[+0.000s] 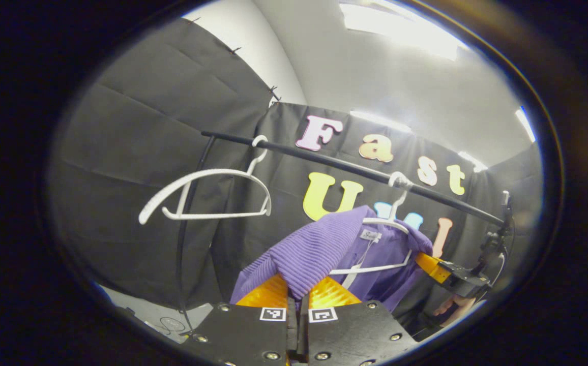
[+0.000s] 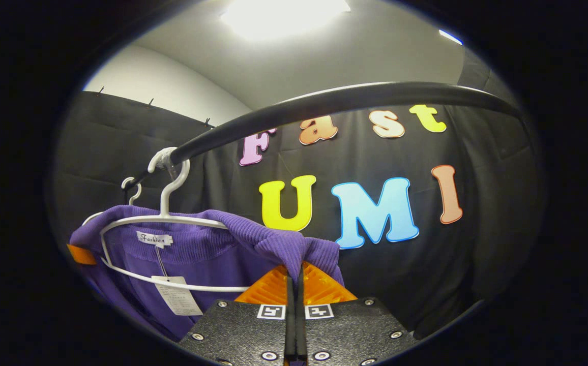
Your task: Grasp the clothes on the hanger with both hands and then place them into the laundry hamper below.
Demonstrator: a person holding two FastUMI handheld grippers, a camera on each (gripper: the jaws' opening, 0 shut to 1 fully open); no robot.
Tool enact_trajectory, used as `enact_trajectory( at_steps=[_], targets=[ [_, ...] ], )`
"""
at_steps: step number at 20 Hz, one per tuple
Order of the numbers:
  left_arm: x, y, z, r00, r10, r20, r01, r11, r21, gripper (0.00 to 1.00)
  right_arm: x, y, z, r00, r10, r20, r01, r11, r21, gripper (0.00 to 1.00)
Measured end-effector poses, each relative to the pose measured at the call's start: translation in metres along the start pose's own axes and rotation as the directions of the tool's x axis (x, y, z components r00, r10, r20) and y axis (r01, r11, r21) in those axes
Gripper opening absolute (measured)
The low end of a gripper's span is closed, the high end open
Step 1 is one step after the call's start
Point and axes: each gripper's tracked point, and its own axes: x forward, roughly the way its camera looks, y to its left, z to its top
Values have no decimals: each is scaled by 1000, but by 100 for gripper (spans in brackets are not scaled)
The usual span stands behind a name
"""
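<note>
A purple ribbed garment (image 1: 319, 249) hangs on a white hanger (image 1: 390, 223) from the black rail (image 1: 350, 168). In the left gripper view my left gripper (image 1: 297, 297) is shut, its orange fingers pinching the near shoulder of the cloth. The right gripper (image 1: 434, 267) holds the far shoulder, a hand (image 1: 451, 305) behind it. In the right gripper view my right gripper (image 2: 296, 284) is shut on a fold of the purple garment (image 2: 207, 254) at its shoulder. The white hanger (image 2: 164, 218) still sits inside the neck, and the left gripper's orange finger (image 2: 81, 254) touches the far side.
An empty white hanger (image 1: 207, 195) hangs tilted further left on the rail, beside the rack's upright post (image 1: 182, 264). The black rail (image 2: 324, 101) curves close overhead in the right gripper view. Black cloth walls close the booth behind.
</note>
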Motion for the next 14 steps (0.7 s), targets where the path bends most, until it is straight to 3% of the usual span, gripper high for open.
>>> enact_trajectory(
  at_steps=[4,8,12,14],
  targets=[
    [0,11,23,999,0,38,-1,999,32,1,8,-12,5,999,-37,30,38,998,-43,0],
    [2,20,46,997,5,76,-14,992,128,1,17,-18,12,997,-47,67,54,993,-103,0],
    [7,32,60,995,19,94,-29,993,114,5,23,-17,11,995,-35,90,48,988,-147,0],
    [12,38,65,995,18,100,-31,992,123,1,25,-17,10,994,-30,103,48,983,-180,0]
  ],
)
